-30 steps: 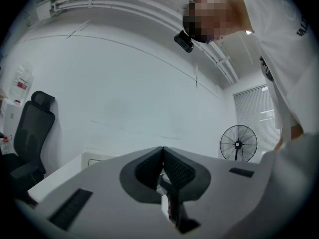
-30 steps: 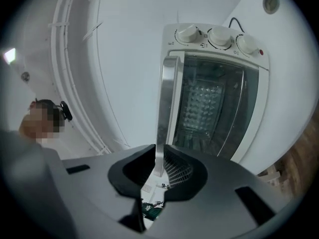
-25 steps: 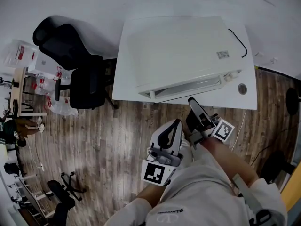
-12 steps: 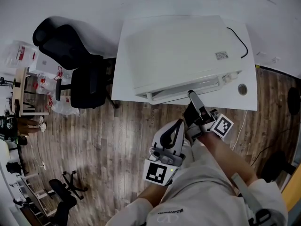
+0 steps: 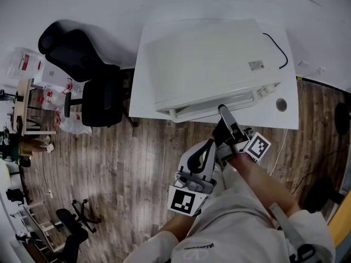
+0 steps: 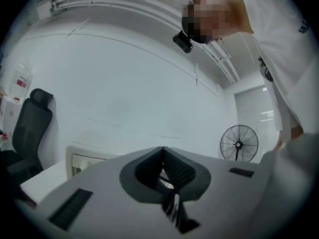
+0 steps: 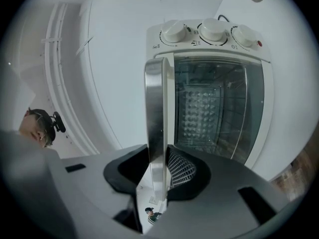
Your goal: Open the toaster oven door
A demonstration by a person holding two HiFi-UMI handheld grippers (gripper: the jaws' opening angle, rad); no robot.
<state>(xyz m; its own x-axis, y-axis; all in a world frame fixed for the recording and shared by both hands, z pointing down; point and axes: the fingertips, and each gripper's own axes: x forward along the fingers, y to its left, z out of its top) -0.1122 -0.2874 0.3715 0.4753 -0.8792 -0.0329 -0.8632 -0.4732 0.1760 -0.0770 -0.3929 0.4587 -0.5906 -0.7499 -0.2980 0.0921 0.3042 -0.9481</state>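
The white toaster oven (image 5: 208, 59) stands on a white table (image 5: 143, 95), and its front carries a steel door handle (image 5: 216, 104). My right gripper (image 5: 222, 110) reaches that handle. In the right gripper view the handle bar (image 7: 155, 113) fills the gap between both pads (image 7: 180, 169), in front of the glass door (image 7: 217, 108), which looks closed. The jaws have just been closing with the bar between them. Three knobs (image 7: 213, 29) sit beside the door. My left gripper (image 5: 207, 144) hangs back over the floor, shut on nothing, with its pads (image 6: 174, 169) together.
A black office chair (image 5: 82, 64) stands left of the table. A black cable (image 5: 277, 51) runs across the oven's top. Wood floor lies below the table's front edge. A standing fan (image 6: 239, 143) shows in the left gripper view, and the oven (image 6: 82, 159) sits low left.
My right gripper has moved forward from just off the table's edge up to the oven's front handle. The left gripper has barely shifted.
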